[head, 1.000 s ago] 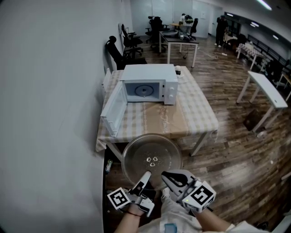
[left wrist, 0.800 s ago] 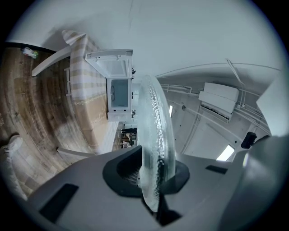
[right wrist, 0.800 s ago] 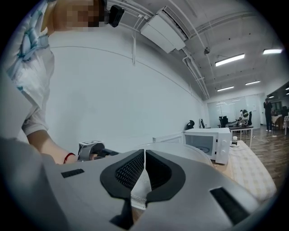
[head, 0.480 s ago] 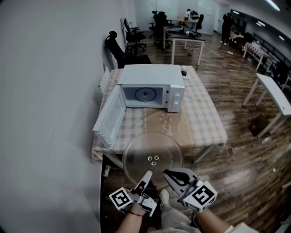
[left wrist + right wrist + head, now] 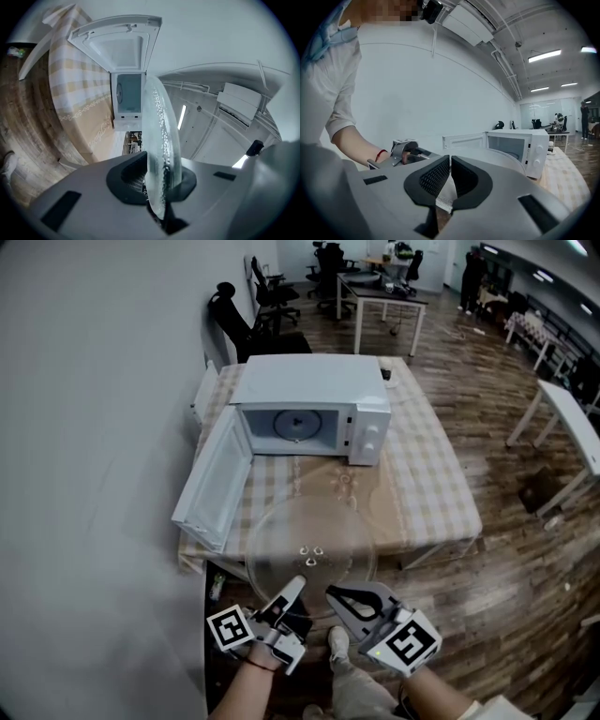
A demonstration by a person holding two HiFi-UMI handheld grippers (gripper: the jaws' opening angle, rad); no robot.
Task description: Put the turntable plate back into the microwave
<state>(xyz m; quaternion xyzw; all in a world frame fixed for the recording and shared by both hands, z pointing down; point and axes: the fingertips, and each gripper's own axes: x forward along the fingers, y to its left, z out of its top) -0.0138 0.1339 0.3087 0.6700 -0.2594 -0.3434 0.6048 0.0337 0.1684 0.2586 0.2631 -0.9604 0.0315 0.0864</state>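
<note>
Table (image 5: 427,488) in checked cloth is carrying one white microwave (image 5: 309,381), door hanging open, dark hub (image 5: 296,423) sitting inside. One clear round glass turntable plate (image 5: 309,521) is hovering over the table's front edge, left gripper (image 5: 298,585) clamping its rim, right gripper (image 5: 333,594) pinching together, empty.

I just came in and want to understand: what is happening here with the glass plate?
A person holds the plate by its near rim, with the left gripper and the right gripper both shut on it. The plate is at the near edge of the table, in front of the microwave, whose door stands open. The plate is not yet inside.
</note>
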